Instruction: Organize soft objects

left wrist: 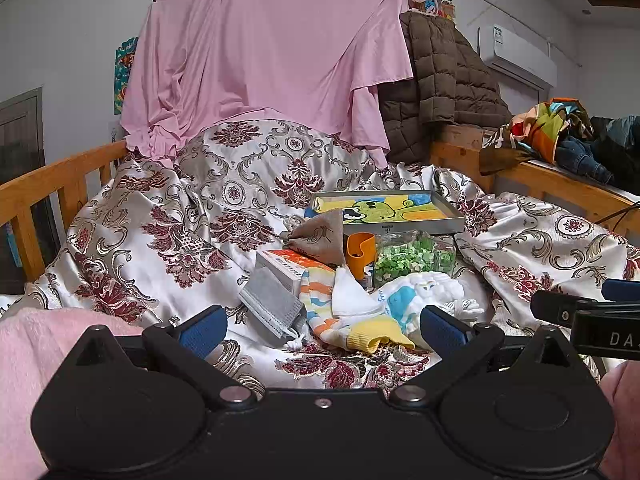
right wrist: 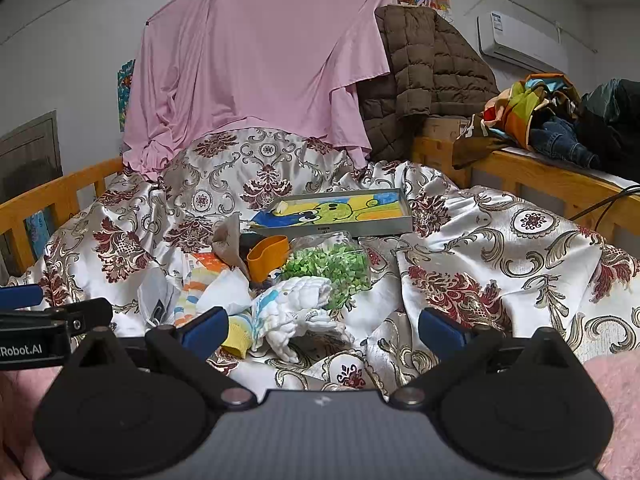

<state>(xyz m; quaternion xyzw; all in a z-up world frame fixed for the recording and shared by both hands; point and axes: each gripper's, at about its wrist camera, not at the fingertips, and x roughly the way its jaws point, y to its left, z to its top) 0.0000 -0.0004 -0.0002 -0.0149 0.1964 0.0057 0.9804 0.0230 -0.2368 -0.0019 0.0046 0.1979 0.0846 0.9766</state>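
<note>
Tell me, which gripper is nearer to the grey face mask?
Left. The left gripper has the grey face mask just ahead, by its left finger; the right gripper sits further right.

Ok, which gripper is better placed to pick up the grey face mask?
Left. The grey face mask lies just ahead of the open left gripper; from the right gripper it isn't clearly visible.

Both wrist cameras sit low behind their own tool, looking forward along the blue fingers across the bed toward the hanging pink sheet (left wrist: 264, 48). The left view faces the striped sock (left wrist: 320, 300) closely; the right view sits just rightward, nearer the white cloth bundle (right wrist: 296, 308). Both share the pile, the picture tray (right wrist: 340, 210) and the brown jacket (left wrist: 440, 76).
</note>
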